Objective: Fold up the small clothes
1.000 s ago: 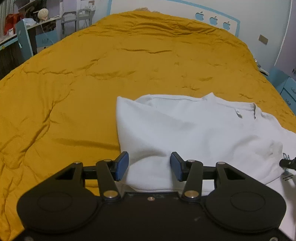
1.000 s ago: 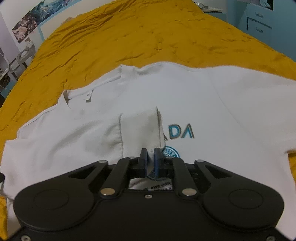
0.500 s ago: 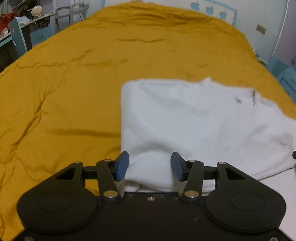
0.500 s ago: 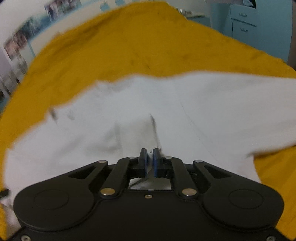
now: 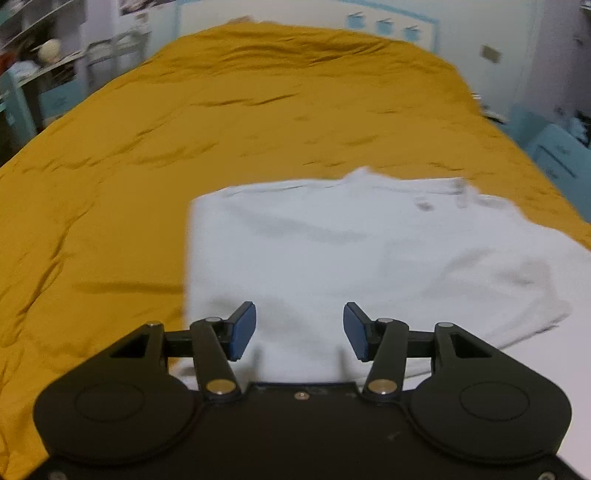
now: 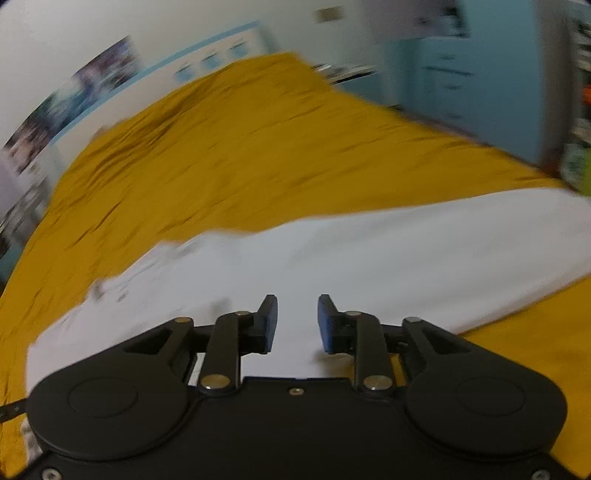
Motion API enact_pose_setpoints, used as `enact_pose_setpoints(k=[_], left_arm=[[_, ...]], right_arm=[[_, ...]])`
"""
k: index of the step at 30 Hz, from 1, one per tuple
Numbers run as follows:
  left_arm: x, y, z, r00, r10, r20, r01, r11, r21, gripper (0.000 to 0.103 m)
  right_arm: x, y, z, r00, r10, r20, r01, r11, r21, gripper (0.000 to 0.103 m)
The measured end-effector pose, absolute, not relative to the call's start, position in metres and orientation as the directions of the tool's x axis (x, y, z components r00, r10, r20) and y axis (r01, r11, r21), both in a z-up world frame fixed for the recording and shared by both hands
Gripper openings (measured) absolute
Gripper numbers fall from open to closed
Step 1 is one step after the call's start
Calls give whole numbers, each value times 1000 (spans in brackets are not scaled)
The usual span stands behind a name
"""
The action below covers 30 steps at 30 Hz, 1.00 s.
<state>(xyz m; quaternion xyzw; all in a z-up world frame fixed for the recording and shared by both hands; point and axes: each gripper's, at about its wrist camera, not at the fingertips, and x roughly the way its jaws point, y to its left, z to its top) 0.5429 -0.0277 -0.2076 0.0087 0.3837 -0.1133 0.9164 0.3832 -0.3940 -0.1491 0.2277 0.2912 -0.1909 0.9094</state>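
A white T-shirt (image 5: pixel 332 251) lies on the yellow bedspread (image 5: pixel 147 147), with its left side folded inward over the body. It also shows in the right wrist view (image 6: pixel 388 258), blurred. My left gripper (image 5: pixel 299 330) is open and empty, just above the shirt's near edge. My right gripper (image 6: pixel 297 323) is open and empty, above the middle of the shirt. The shirt's print is hidden.
The bedspread (image 6: pixel 240 155) reaches to the white headboard wall (image 5: pixel 295 14). Blue drawers (image 5: pixel 561 155) stand to the right of the bed, shelves and a desk (image 5: pixel 33 74) to the left. A blue cabinet (image 6: pixel 461 74) stands beyond the bed's right side.
My right gripper has opened and let go of the shirt sleeve it held, and swung to the right. My left gripper stayed open and shifted slightly over the shirt.
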Motion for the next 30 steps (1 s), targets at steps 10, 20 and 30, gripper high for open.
enact_pose_setpoints(k=[10, 20, 30], left_arm=[[541, -109, -224, 632, -263, -729, 310, 948, -73, 53], [550, -126, -240, 620, -206, -757, 280, 960, -32, 53], [559, -134, -251, 611, -177, -771, 260, 966, -16, 53]], right_arm=[[251, -598, -164, 590, -449, -671, 796, 463, 390, 32], [254, -669, -214, 535, -456, -711, 845, 273, 460, 32], [242, -692, -241, 530, -497, -687, 834, 157, 529, 37]])
